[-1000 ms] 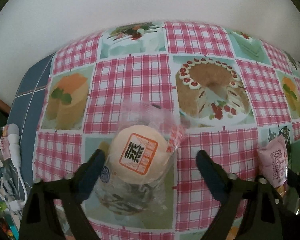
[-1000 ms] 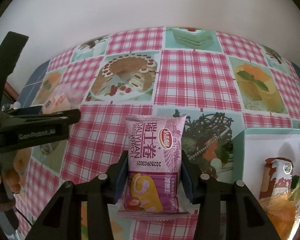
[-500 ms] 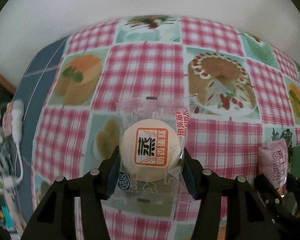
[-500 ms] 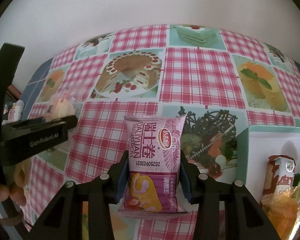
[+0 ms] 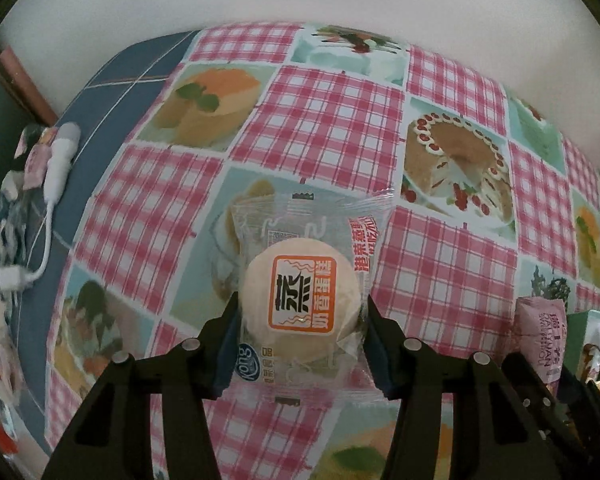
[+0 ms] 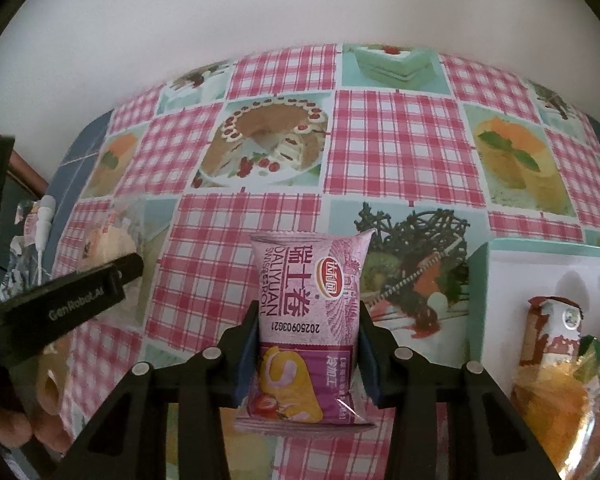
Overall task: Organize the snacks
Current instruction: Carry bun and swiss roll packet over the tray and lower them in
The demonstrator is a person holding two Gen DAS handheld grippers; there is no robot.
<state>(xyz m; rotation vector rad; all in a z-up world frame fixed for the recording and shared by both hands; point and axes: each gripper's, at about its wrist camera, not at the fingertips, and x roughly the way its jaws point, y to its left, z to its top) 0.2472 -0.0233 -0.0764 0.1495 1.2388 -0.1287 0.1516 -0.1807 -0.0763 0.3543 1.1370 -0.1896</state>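
A round pale steamed cake [image 5: 300,276] in a clear wrapper with an orange label sits between the pads of my left gripper [image 5: 300,304], which is shut on it just above the tablecloth. In the right wrist view a pink Swiss roll packet [image 6: 308,280] stands upright, and my right gripper [image 6: 308,312] is shut on its lower half. The same pink packet [image 5: 540,332] shows at the right edge of the left wrist view. The left gripper's black body [image 6: 80,296] reaches in from the left of the right wrist view.
A pale green tray [image 6: 540,246] with a white floor lies at the right, holding a brown-and-white packet [image 6: 552,328] and an orange snack bag [image 6: 560,400]. The checked cake-print tablecloth [image 5: 324,120] ends at a wall behind. A white cable [image 5: 60,152] lies off the left edge.
My left gripper's jaws have come together from wide apart onto the steamed cake, and the hand has shifted and rolled with it. The right gripper holds the Swiss roll as before.
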